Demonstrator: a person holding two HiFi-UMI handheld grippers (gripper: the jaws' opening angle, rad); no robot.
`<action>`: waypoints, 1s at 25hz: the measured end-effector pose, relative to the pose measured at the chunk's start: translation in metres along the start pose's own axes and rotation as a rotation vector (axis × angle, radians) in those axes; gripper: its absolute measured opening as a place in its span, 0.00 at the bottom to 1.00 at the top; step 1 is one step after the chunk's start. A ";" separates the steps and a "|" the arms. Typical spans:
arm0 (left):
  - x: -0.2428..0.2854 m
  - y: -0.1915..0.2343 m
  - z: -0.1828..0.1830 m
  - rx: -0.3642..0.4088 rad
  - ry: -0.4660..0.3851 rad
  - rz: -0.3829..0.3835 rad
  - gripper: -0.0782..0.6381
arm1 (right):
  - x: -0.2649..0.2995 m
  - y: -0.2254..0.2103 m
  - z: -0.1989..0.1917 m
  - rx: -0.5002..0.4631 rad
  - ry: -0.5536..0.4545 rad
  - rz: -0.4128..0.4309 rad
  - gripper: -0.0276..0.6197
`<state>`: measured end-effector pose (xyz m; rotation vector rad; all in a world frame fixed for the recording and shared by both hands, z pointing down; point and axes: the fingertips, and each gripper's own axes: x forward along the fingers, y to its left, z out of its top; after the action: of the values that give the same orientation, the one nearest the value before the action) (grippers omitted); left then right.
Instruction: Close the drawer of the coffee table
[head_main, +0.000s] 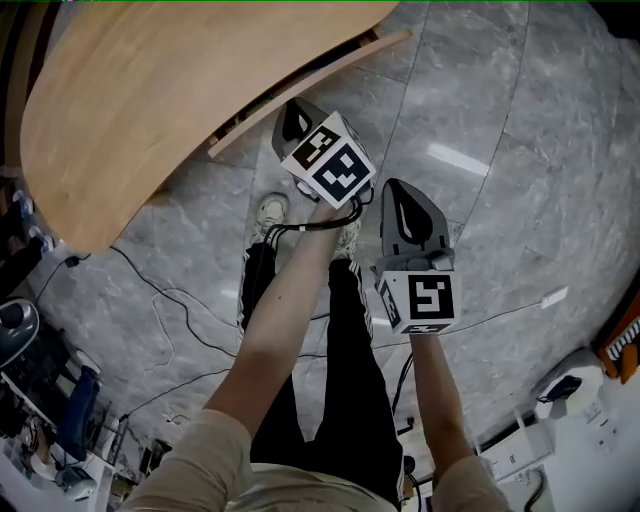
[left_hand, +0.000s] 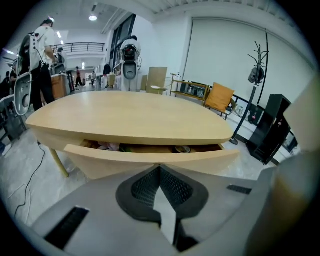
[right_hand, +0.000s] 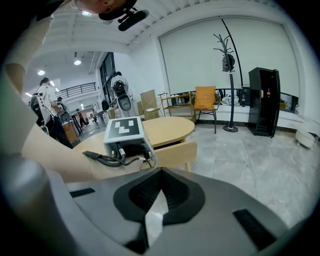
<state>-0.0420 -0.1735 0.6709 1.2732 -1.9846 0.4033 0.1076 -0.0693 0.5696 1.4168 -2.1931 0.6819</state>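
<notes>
The drawer stands partly out from under the oval wooden surface, with small items showing in the gap that we cannot identify. Its long axis runs left to right across the left gripper view, along the surface's near edge; in the head view it lies on a diagonal from lower left to upper right. Its curved front faces us, so we judge that it travels away from us, back under the surface.

The left hand-held gripper has its jaws pressed together on nothing, and its tip sits just beside the drawer front, near mid-length; we cannot tell whether they touch. The right hand-held gripper is likewise closed and empty, hanging back behind the left.

We see three risks:
- a push away from the middle could skew so long a front and bind it;
- the narrow closed tip could slip over the top edge into the contents;
- a hard shove could slide the whole piece across the polished floor.
</notes>
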 end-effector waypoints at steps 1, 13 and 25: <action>0.002 0.000 0.004 0.008 -0.009 0.000 0.12 | 0.001 0.000 0.001 -0.003 0.001 0.004 0.05; 0.031 0.004 0.037 0.086 -0.229 -0.032 0.12 | 0.034 0.006 0.014 -0.073 -0.006 0.076 0.05; 0.043 0.002 0.043 0.229 -0.360 -0.105 0.12 | 0.061 0.013 0.016 -0.100 -0.030 0.116 0.05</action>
<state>-0.0722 -0.2263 0.6723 1.6836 -2.2012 0.3782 0.0706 -0.1173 0.5916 1.2662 -2.3126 0.5844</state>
